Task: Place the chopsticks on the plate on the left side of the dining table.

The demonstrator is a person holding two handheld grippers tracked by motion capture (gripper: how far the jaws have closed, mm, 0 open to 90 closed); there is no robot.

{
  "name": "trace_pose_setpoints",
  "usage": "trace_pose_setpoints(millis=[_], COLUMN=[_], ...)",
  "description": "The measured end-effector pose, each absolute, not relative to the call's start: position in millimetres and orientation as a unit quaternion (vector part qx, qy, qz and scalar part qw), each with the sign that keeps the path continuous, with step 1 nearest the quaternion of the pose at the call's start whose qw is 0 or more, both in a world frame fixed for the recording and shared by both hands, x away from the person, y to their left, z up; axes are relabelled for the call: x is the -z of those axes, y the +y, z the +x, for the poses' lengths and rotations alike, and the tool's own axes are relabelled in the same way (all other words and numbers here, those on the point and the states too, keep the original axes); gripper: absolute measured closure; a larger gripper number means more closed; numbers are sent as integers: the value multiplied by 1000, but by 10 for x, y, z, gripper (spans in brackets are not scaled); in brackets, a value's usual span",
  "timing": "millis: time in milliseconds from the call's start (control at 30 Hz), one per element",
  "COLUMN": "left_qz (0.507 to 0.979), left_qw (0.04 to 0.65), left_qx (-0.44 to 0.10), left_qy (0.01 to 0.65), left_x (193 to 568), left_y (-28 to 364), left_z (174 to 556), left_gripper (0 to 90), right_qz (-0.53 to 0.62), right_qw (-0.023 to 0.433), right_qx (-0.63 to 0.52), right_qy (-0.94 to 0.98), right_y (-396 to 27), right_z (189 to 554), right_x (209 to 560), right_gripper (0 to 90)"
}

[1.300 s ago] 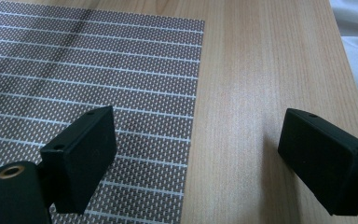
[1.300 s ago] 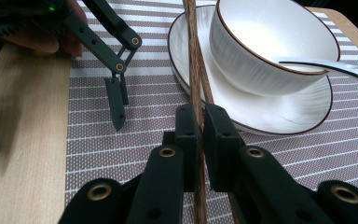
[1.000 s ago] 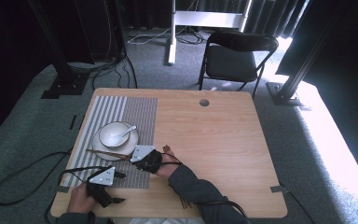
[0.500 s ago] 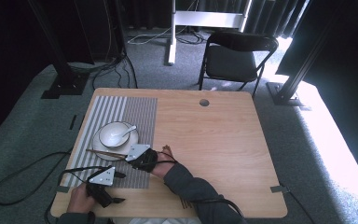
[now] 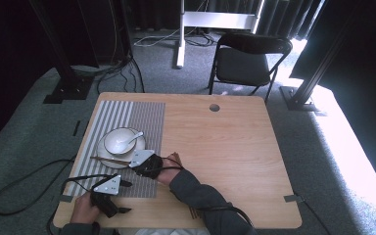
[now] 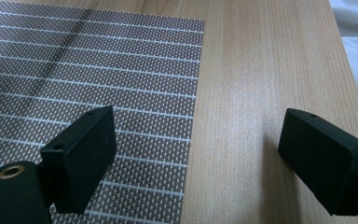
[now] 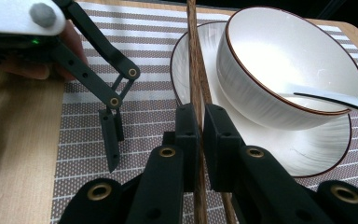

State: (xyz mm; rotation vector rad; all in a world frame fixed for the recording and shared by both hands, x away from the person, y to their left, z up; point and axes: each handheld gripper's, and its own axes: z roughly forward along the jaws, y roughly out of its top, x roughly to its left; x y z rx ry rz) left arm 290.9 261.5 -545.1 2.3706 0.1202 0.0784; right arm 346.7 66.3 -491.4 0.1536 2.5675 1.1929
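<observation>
Right gripper (image 7: 196, 140) fingers clamped on chopsticks (image 7: 195, 70), apparently over plate (image 7: 307, 154); left gripper (image 6: 196, 154) fingers wide, empty.

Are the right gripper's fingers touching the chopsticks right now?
Touching. In the right gripper view, the right gripper has its fingers closed on the wooden chopsticks, pressing them from both sides beside the plate.
</observation>
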Motion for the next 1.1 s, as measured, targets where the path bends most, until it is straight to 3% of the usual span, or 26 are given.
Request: trace_pose_setpoints(millis=[1100], left_qz=[926], left_qw=[374], left_qx=[-31], left_qy=[47], left_x=[5451], left_y=[2615], left_z=[2908], left_gripper=[116], right_qz=[43], right_qw=[139], right_qx=[-401], right_qy=[904], right_y=[876], right_z=[3571], right_x=[4993], right_gripper=[845])
